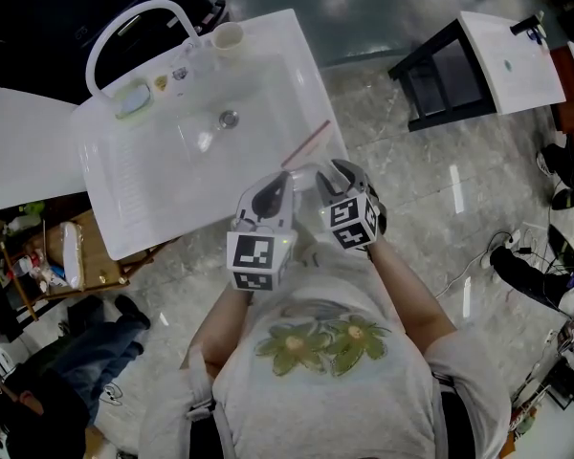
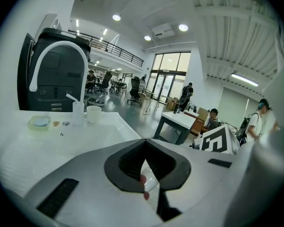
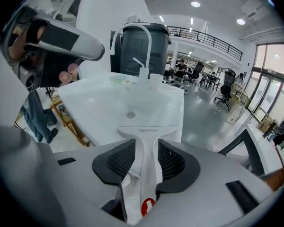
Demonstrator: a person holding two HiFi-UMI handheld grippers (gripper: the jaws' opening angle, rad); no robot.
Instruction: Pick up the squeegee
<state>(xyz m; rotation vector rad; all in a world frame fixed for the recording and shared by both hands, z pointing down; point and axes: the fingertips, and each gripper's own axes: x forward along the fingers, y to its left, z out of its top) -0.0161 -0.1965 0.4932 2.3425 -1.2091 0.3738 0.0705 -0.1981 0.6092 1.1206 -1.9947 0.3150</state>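
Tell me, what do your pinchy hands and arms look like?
The left gripper and right gripper are light grey, with dark ribbed pads and cubes of black-and-white square markers. Short pale T-shirt sleeves cover the upper arms.

The head camera sat up high and looked almost straight down. It saw the person's shirt (image 1: pixel 325 371) at the bottom, the left tongs (image 1: pixel 275 187) and right tongs (image 1: pixel 337 172) in the middle, and the white sink (image 1: pixel 124 208) above them. The left tongs' camera looked nearly level along its tongs, across the sink to the curved tap (image 2: pixel 60 45) and a cup (image 2: pixel 93 113) farther off. The right tongs' camera tipped down more, very close to the squeegee (image 3: pixel 149 160), facing the sink's drain (image 3: pixel 130 114). All three views shared the sink and tap, and each tongs' camera also caught the other tongs.
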